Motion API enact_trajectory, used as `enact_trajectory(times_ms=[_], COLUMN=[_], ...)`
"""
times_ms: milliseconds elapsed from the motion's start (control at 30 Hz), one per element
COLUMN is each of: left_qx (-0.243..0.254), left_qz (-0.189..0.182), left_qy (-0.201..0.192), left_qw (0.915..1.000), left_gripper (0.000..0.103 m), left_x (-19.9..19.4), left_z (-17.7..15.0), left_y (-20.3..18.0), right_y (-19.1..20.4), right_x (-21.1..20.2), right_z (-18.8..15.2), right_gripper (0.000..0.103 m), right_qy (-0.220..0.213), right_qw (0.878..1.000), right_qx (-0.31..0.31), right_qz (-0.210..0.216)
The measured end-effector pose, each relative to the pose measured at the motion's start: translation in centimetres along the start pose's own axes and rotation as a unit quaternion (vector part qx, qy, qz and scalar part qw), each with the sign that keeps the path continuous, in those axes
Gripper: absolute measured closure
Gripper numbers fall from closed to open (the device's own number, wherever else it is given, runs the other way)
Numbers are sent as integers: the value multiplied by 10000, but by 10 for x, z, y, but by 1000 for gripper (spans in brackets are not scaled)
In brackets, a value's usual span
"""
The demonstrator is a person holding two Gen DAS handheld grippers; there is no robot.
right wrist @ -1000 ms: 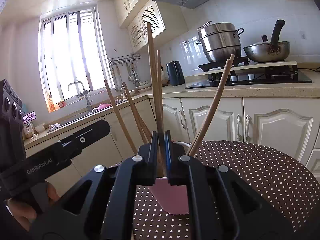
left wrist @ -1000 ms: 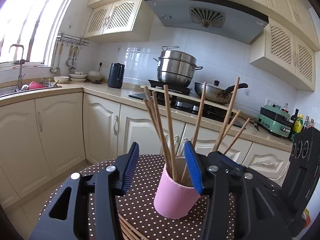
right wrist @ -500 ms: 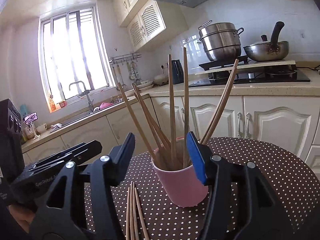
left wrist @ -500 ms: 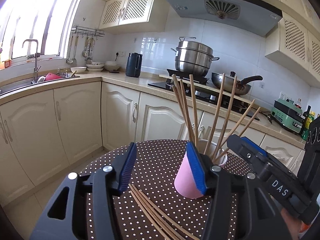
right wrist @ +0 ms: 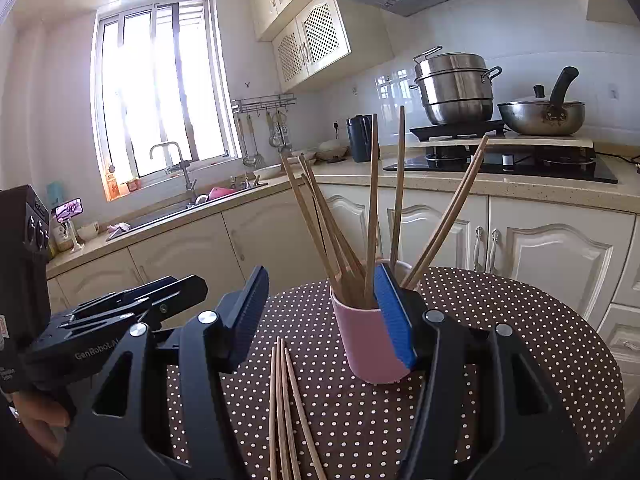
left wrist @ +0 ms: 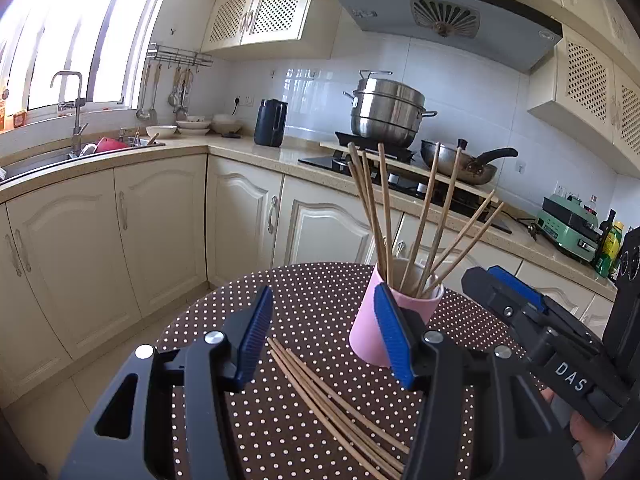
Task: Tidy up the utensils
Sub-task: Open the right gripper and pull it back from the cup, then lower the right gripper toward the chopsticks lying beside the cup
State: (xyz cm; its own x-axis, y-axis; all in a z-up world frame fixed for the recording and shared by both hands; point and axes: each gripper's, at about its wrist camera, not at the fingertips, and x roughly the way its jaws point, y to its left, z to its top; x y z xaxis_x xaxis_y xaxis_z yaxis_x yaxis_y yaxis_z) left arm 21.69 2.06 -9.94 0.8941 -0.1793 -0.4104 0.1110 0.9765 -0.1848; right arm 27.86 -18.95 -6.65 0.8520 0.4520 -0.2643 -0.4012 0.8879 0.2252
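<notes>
Left wrist view: left gripper (left wrist: 324, 334) low centre of frame, jaws released, nothing between the pads. Pink cup (left wrist: 390, 320) right of centre on the polka-dot desk (left wrist: 320, 292), upright, standing chopsticks (left wrist: 424, 216) fanned inside it. Loose chopsticks (left wrist: 332, 396) lie flat on the desk below the cup, near it, apart. Right wrist view: right gripper (right wrist: 320, 316) jaws released, empty; its right pad overlaps the cup (right wrist: 366, 340), contact unclear. Loose chopsticks (right wrist: 286, 408) lower centre.
</notes>
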Motion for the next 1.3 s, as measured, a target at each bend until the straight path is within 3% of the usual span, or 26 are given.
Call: enact_trajectory(times_ms=[267, 600, 900, 1300], left_qx=[-252, -581, -403, -14], left_qz=[-61, 255, 503, 875], left_qy=[805, 2026, 2403, 2367], left_qw=[9964, 9772, 9686, 9676], left_gripper=[51, 51, 51, 50], left_x=[15, 57, 78, 92], left_z=[-29, -67, -84, -83], left_y=[13, 22, 11, -3], right_y=[0, -7, -19, -24], right_x=[6, 18, 27, 36], right_z=[-30, -60, -74, -74], right_gripper=[45, 44, 43, 43], right_qy=[654, 1289, 1610, 1795], right_qw=[9978, 9912, 9858, 9819], right_qx=[132, 283, 376, 441], right_qz=[5, -90, -302, -416])
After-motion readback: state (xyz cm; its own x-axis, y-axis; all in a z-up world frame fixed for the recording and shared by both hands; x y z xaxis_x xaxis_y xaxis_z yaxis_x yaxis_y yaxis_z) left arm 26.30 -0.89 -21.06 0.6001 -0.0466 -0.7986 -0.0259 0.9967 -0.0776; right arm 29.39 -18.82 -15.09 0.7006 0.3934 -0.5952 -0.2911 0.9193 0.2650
